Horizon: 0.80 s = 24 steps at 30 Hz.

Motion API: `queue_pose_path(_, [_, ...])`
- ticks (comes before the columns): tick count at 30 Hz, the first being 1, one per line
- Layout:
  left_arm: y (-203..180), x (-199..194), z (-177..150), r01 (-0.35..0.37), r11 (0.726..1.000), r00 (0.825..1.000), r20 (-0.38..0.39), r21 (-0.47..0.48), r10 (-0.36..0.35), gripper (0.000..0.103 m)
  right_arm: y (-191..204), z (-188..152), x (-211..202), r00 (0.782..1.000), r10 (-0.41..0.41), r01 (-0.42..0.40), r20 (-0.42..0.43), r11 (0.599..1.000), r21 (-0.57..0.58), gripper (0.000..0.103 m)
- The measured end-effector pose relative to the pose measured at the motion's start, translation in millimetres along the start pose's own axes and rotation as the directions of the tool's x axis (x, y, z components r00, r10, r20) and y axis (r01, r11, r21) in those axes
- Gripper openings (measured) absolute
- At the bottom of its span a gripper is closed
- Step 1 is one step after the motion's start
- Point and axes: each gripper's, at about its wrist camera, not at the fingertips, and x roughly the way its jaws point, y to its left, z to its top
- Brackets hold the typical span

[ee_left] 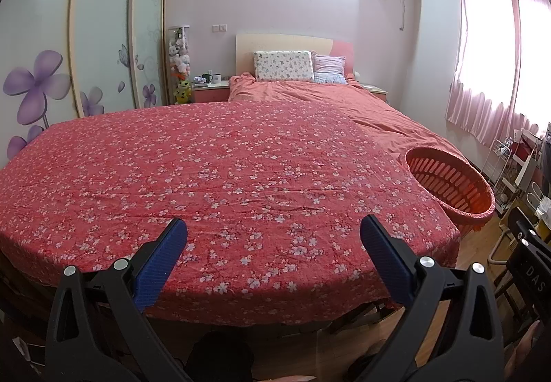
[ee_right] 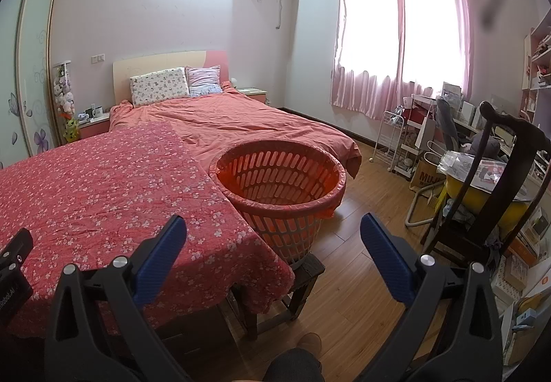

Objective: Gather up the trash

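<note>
Left wrist view: one surface (ee_left: 224, 168) under a red flowered cloth is filling the frame, with no trash showing on it. One orange basket (ee_left: 451, 185) is standing at its right edge, touching the cloth. Behind, one bed (ee_left: 310, 96) is carrying two pillows (ee_left: 284, 66).

The left tongs (ee_left: 273, 234) are hovering level over the near edge of the surface, blue pads spread wide apart, gripping nothing.

Right wrist view: the basket (ee_right: 280, 182), lined with an orange bag, is sitting on one dark stool (ee_right: 306, 273) just beside the surface corner. One dark chair (ee_right: 496, 175) is standing at the right.

The right tongs (ee_right: 273, 234) are hanging level, pointing toward the basket, pads wide apart and empty.
</note>
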Motion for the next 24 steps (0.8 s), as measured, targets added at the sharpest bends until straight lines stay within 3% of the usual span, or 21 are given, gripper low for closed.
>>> queue_pose_path(24, [-1.5, 0.6, -0.4, 0.001, 1.0, 1.0, -0.002, 0.002, -0.001, 0.099, 1.9, -4.6, 0.1, 1.0, 0.0, 0.0, -0.006, 1.0, 0.003, 0.099])
